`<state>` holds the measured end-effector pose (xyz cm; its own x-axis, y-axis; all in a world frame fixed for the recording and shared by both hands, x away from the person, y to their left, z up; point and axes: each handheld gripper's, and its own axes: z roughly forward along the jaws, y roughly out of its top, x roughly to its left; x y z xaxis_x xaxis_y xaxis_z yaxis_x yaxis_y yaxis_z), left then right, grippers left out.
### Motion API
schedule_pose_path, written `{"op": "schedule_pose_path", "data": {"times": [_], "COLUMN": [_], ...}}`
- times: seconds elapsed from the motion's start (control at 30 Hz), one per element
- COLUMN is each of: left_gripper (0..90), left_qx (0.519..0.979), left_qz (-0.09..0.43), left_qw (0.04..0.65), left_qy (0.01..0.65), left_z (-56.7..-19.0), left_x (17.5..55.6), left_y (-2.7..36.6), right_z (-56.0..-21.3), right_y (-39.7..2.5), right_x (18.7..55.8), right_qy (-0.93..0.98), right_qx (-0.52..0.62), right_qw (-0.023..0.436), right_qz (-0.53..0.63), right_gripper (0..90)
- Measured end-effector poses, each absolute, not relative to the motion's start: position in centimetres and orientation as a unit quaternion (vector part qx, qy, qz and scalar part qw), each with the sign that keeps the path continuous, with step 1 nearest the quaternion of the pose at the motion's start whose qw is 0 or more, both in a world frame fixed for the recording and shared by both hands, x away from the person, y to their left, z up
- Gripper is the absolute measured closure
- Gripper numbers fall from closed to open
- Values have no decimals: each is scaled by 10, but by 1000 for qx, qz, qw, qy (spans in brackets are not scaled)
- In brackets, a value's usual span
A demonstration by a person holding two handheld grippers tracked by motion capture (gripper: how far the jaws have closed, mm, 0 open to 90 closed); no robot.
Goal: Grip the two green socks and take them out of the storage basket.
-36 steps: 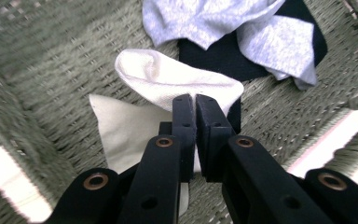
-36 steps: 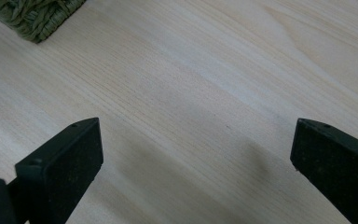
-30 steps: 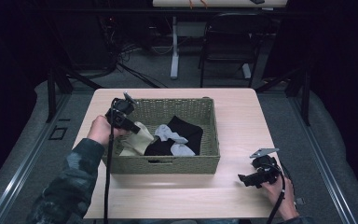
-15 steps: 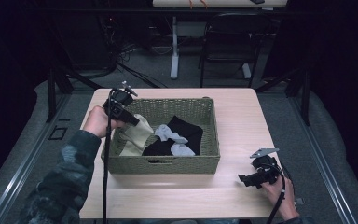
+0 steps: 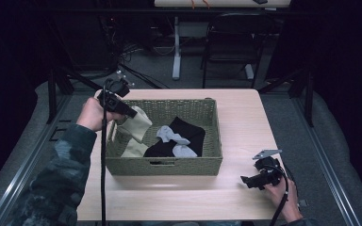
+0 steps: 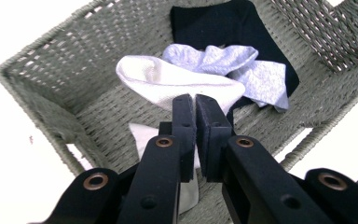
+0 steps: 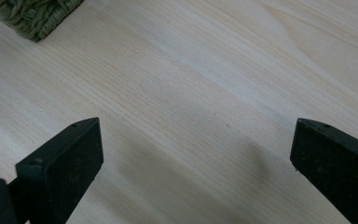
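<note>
A woven green-grey basket (image 5: 165, 165) (image 6: 51, 60) stands mid-table. My left gripper (image 5: 132, 114) (image 6: 196, 100) hangs over its left end, shut on a cream sock (image 5: 135, 126) (image 6: 168, 81) that dangles from the jaws above the basket floor. Another cream sock (image 5: 134, 149) (image 6: 140, 133) lies below it. Grey socks (image 5: 172, 137) (image 6: 223, 58) rest on a black garment (image 5: 189, 129) (image 6: 214, 23) in the basket's middle. My right gripper (image 5: 245, 181) (image 7: 198, 140) sits low over bare wood at the front right, open and holding nothing.
The light wooden table (image 5: 245, 122) (image 7: 205, 70) has bare wood right of the basket. The basket's corner (image 7: 32, 18) shows at the upper left of the right gripper view. Dark floor, a chair (image 5: 231, 52) and table legs lie beyond the far edge.
My left gripper has risen and drawn back toward the basket's far left corner, lifting the cream sock off the pile. The right gripper has stayed put.
</note>
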<state>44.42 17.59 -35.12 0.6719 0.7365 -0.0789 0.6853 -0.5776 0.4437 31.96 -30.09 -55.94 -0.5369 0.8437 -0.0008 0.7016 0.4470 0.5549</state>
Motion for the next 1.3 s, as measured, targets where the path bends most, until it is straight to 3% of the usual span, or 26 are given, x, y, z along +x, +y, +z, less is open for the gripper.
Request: {"op": "schedule_pose_path", "data": {"times": [0.7, 1.3], "left_gripper": [867, 867], "left_qx": [867, 828], "left_qz": [97, 128], "left_qw": [231, 214], "left_qy": [430, 502], "left_z": [-309, -313], "left_x": [446, 441], "left_y": [208, 283], "right_z": [-559, -560], "right_y": [-301, -301], "right_x": [320, 320], "right_qy": [842, 843], "right_qx": [458, 458], "right_qw": [138, 139], "right_qz": [249, 245], "right_gripper": [18, 18]}}
